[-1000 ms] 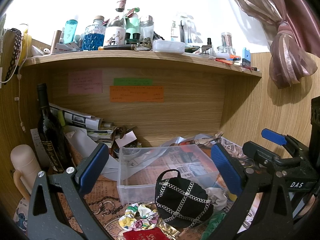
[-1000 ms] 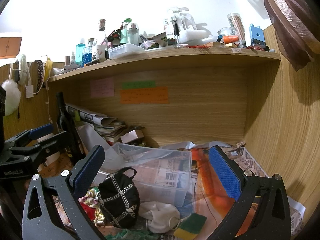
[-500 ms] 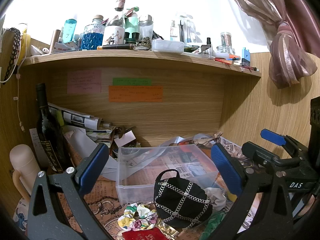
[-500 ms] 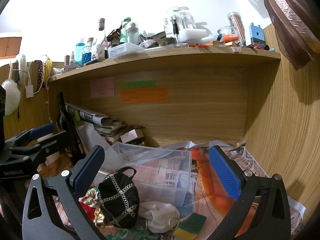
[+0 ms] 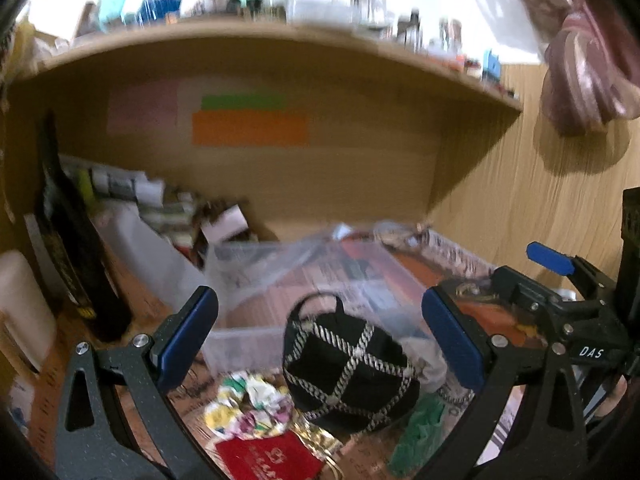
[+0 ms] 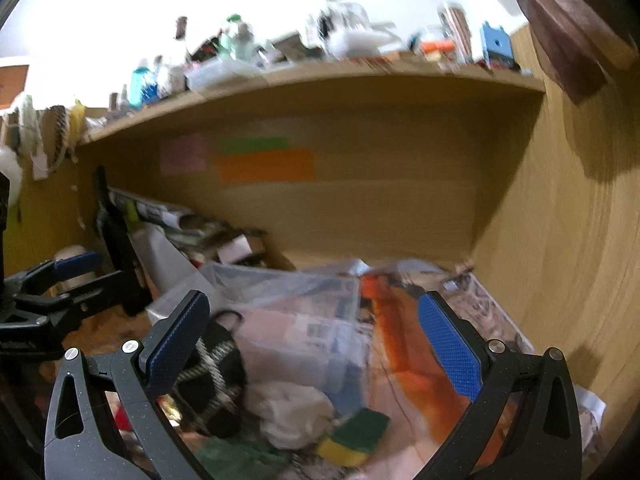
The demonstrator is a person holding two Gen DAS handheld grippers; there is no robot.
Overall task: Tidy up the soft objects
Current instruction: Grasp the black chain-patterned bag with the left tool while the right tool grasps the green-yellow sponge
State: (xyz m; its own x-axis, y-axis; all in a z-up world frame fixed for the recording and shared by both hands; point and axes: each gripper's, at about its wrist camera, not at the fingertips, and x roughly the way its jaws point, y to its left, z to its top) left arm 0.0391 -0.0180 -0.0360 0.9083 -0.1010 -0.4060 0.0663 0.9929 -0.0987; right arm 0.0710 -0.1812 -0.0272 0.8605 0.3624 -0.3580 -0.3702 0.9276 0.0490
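A black pouch with a silver chain grid (image 5: 348,372) lies on the desk in front of a clear plastic bin (image 5: 304,288). Beside it lie a floral cloth (image 5: 248,404), a red pouch (image 5: 268,460), a white cloth (image 6: 292,408), a green cloth (image 5: 416,432) and a green-and-yellow sponge (image 6: 352,436). My left gripper (image 5: 320,340) is open and empty, just above the black pouch. My right gripper (image 6: 312,344) is open and empty, above the bin (image 6: 304,328) and the white cloth. The black pouch also shows in the right wrist view (image 6: 216,380). Both views are blurred.
A dark wine bottle (image 5: 72,248) and a stack of newspapers (image 5: 128,188) stand at the left. A shelf (image 5: 280,36) crowded with bottles hangs above. A wooden side wall (image 6: 560,240) closes the right. Newspaper and an orange sheet (image 6: 404,340) cover the desk.
Both grippers have tipped down and moved forward toward the pile, so the pouch and bin sit higher and larger in view. The frames now show motion blur. Nothing was grasped.
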